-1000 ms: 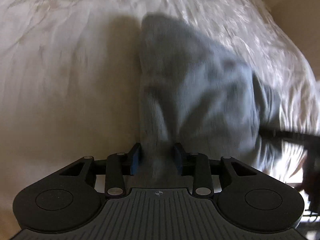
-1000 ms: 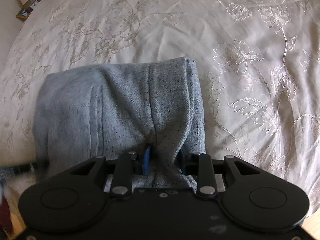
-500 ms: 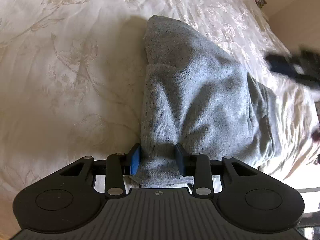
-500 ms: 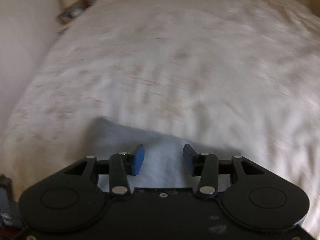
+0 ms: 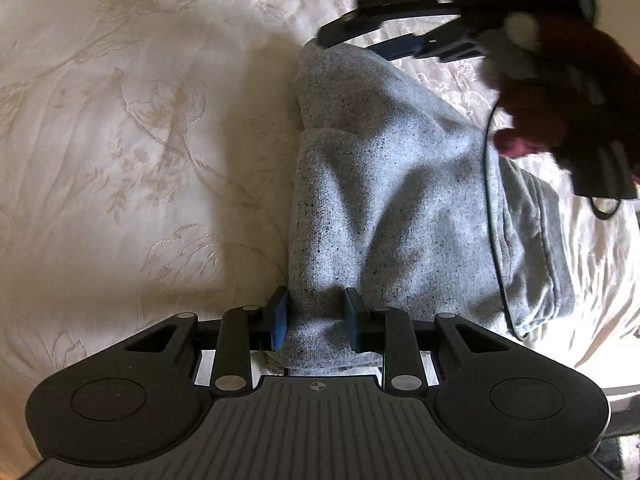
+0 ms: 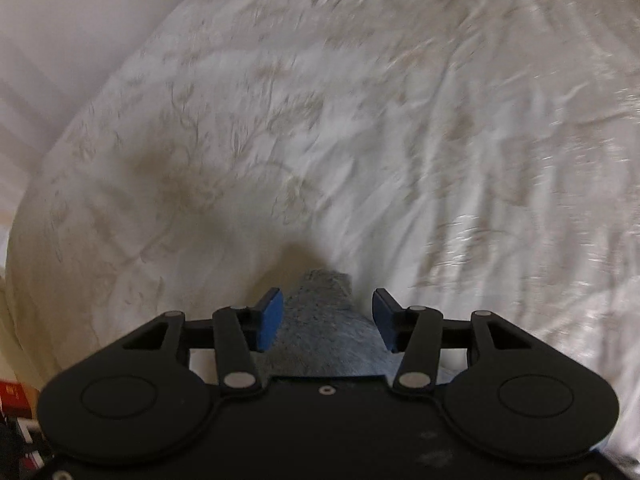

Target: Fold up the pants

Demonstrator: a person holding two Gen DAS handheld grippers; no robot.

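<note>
Both sides of left claw point(image 5: 316, 318) bracket folded pants point(image 5: 384, 200).

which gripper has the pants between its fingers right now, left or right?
The left gripper: its jaws stand closed against the near end of the grey pants. The right gripper is open, jaws apart over the far end, touching nothing.

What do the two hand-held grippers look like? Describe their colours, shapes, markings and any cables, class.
Both are matte black, each with two round discs and silver pivot screws. The left gripper has blue pads, a ribbed grey deck and a small crosshair mark. The right gripper, also blue-padded, trails a thin black cable.
</note>
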